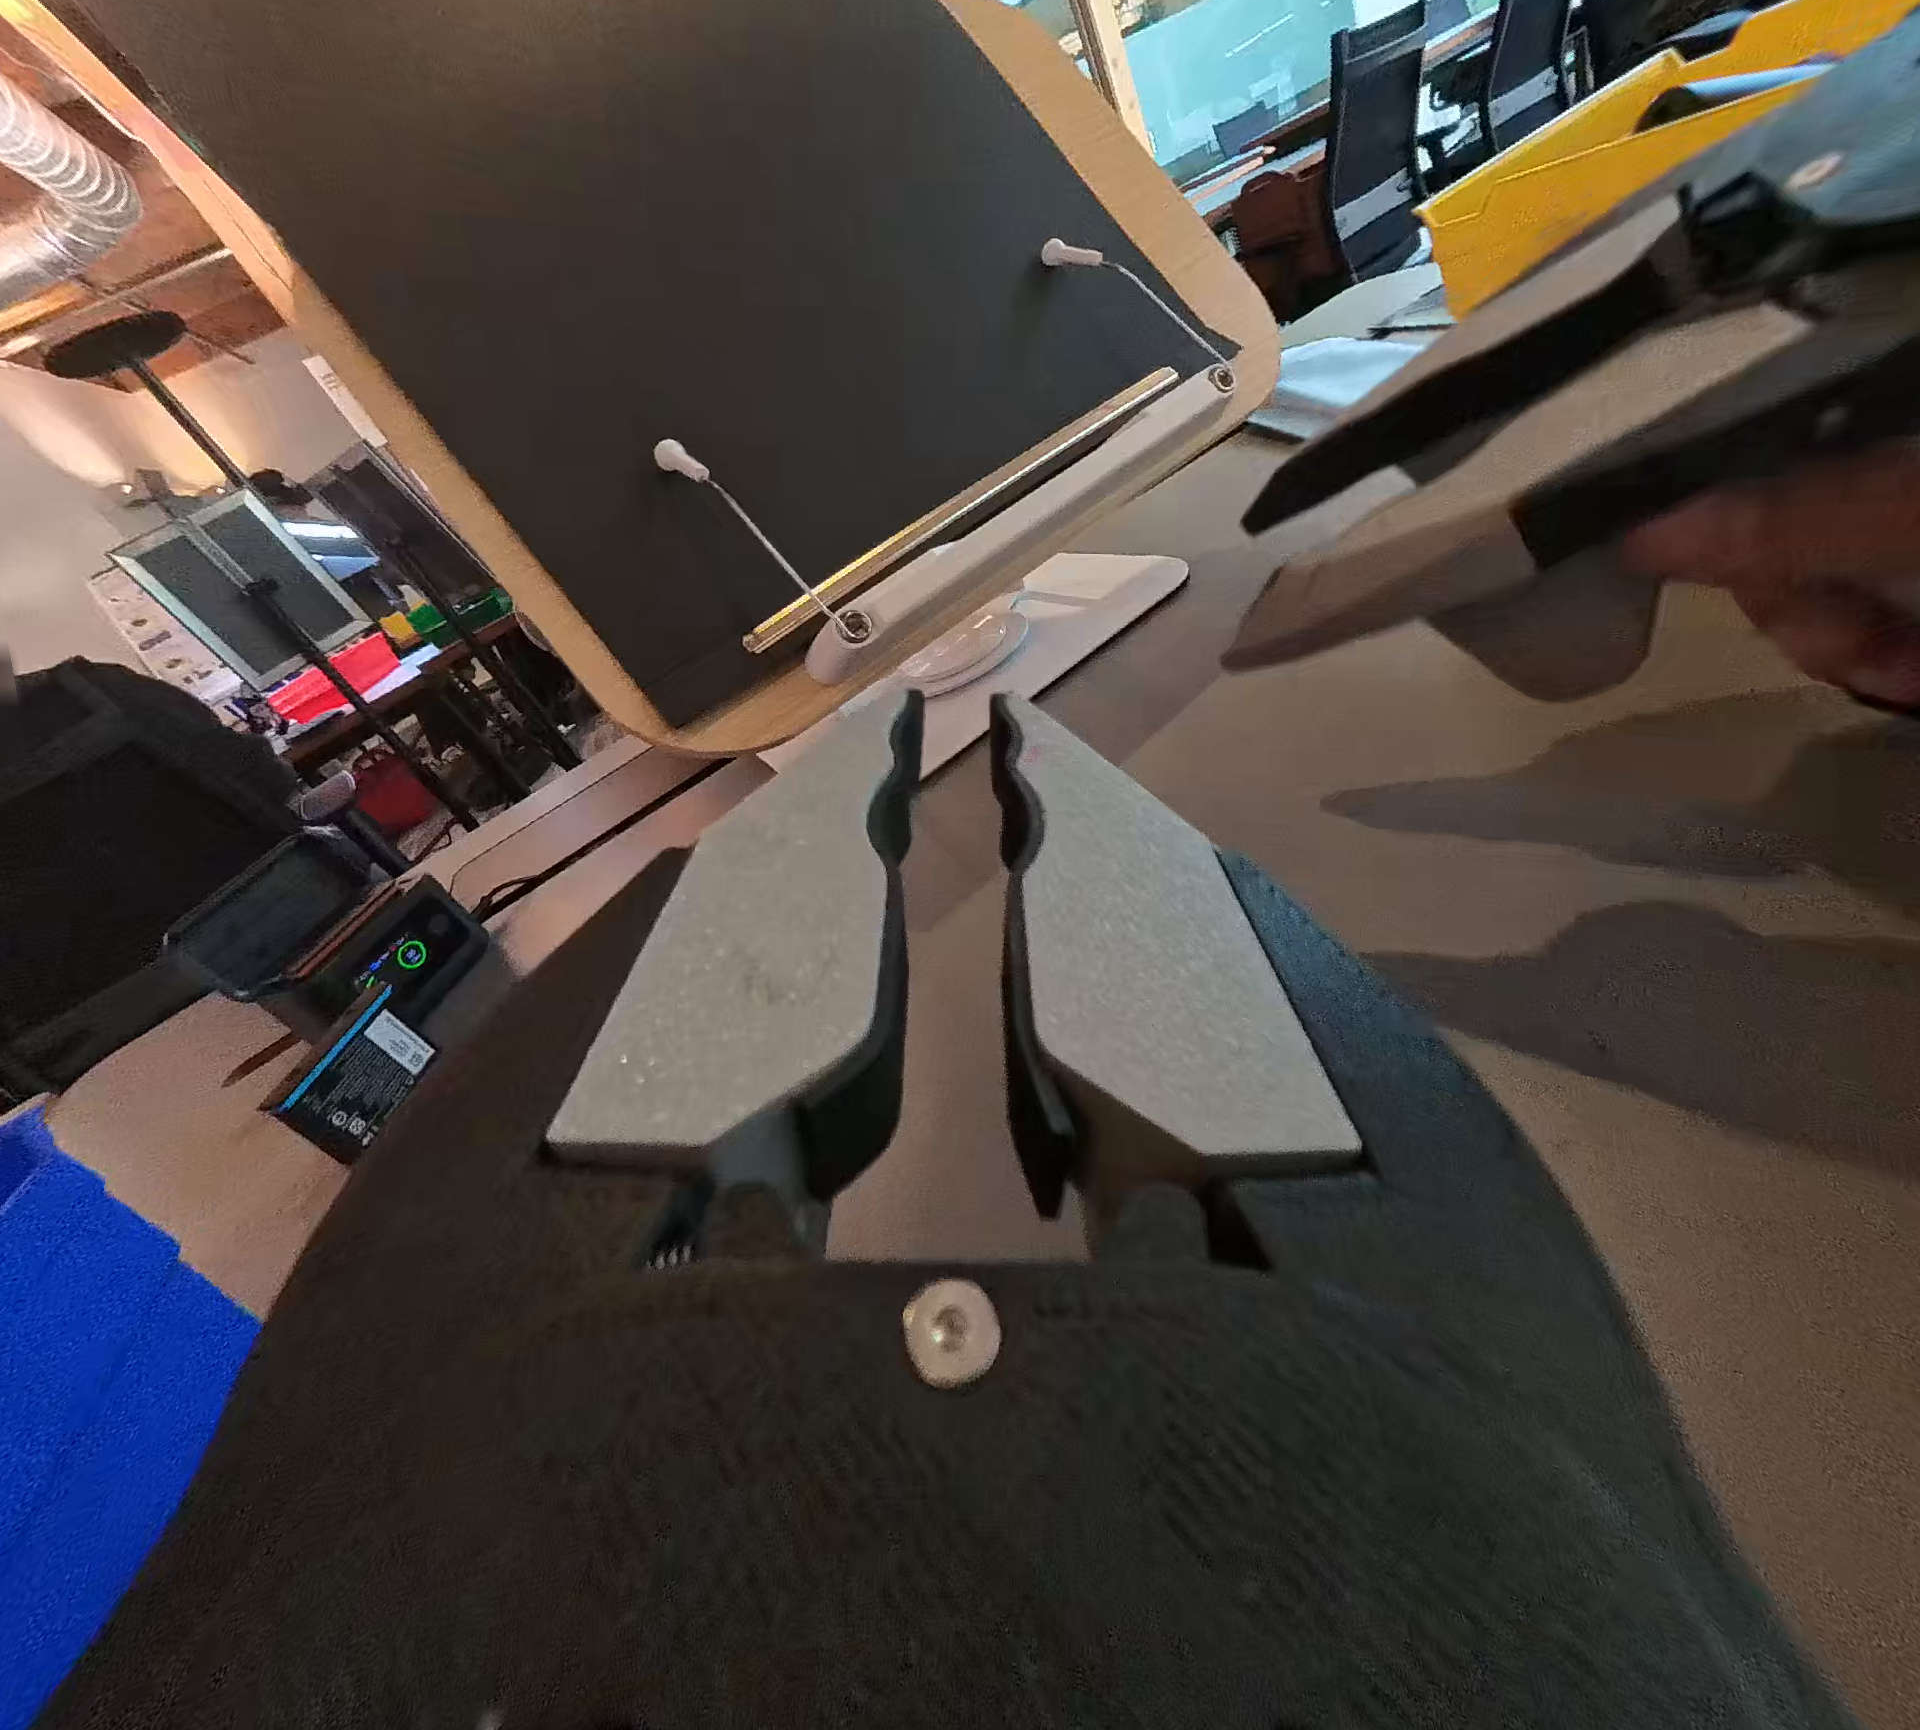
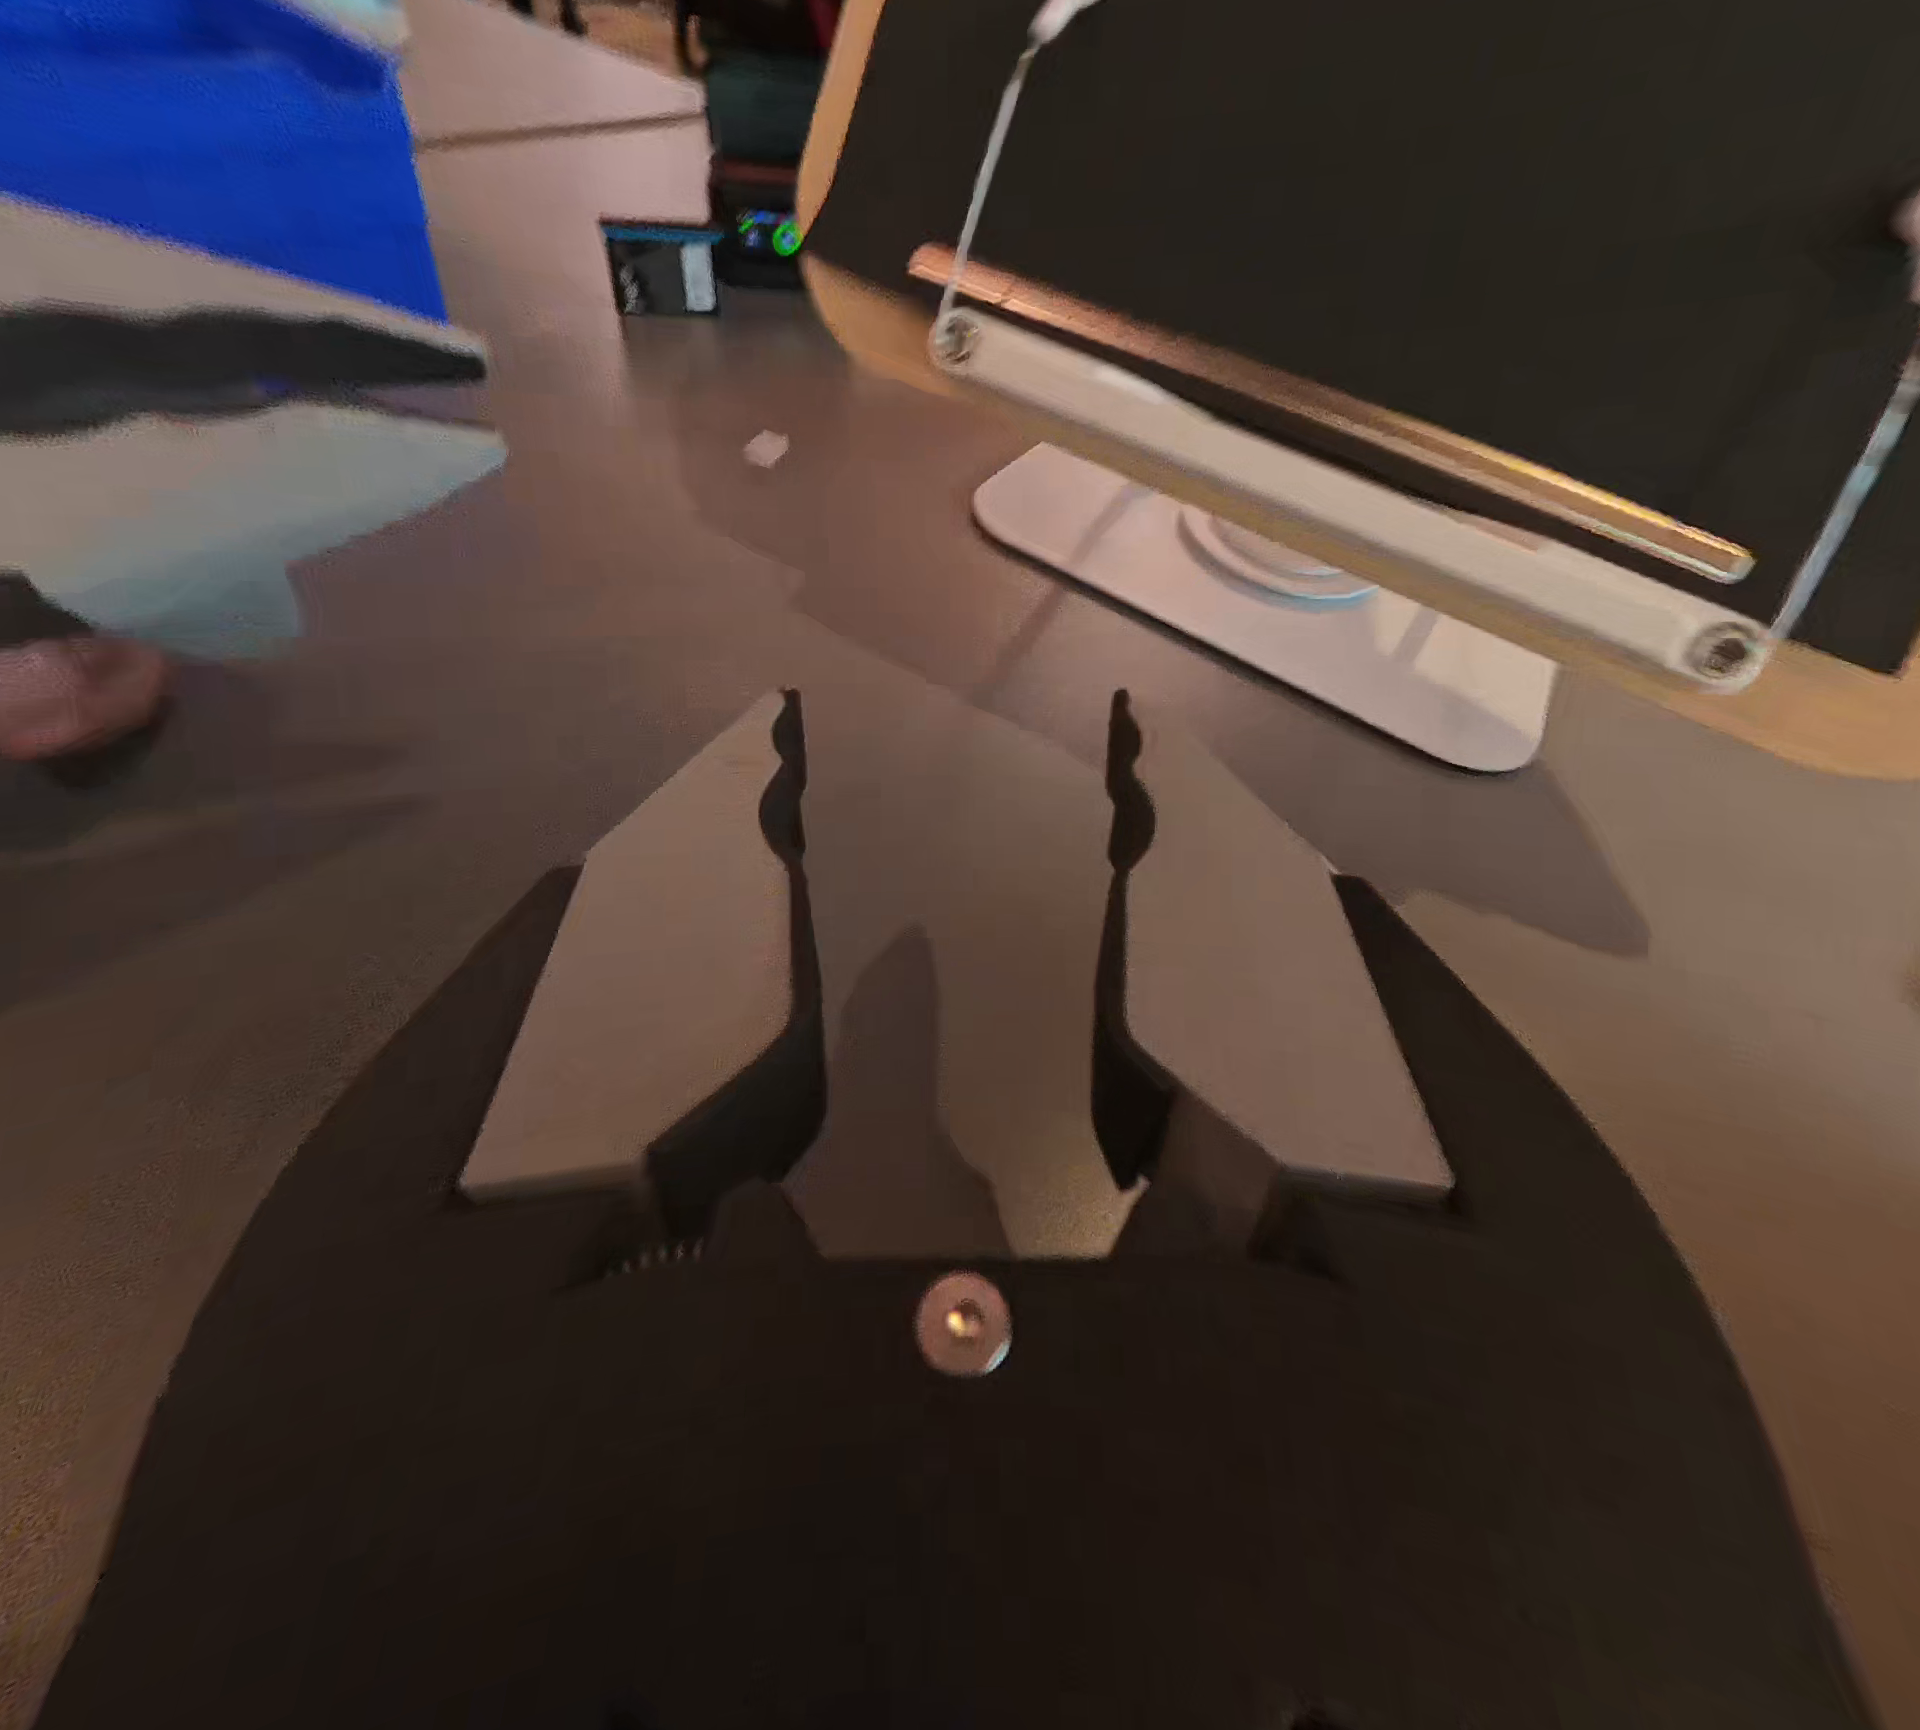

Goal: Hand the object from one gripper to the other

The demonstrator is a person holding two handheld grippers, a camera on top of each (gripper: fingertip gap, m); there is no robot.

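Blue bin [image 1: 94, 1348] at the counter's [image 1: 1558, 1161] left edge, small black box [image 1: 358, 1083] beside it. Book stand [image 1: 644, 246] at centre, yellow bin [image 1: 1621, 163] far right, office chairs [image 1: 1377, 122] behind. Left hand-held gripper [image 1: 956, 745]: narrow gap, empty. Right hand-held gripper [image 2: 951, 735]: fingers apart, empty. Object to be handed over cannot be identified.

Two grippers are in view: the left gripper [image 1: 956, 724] at six o'clock, the right gripper [image 1: 1247, 589] at three o'clock. One book stand [image 1: 644, 226] fills twelve o'clock, with two page-holder wires [image 1: 764, 537]. One blue bin [image 1: 94, 1368] sits at eight o'clock, one yellow bin [image 1: 1579, 194] at two o'clock, one small black box [image 1: 358, 1072] at nine o'clock.
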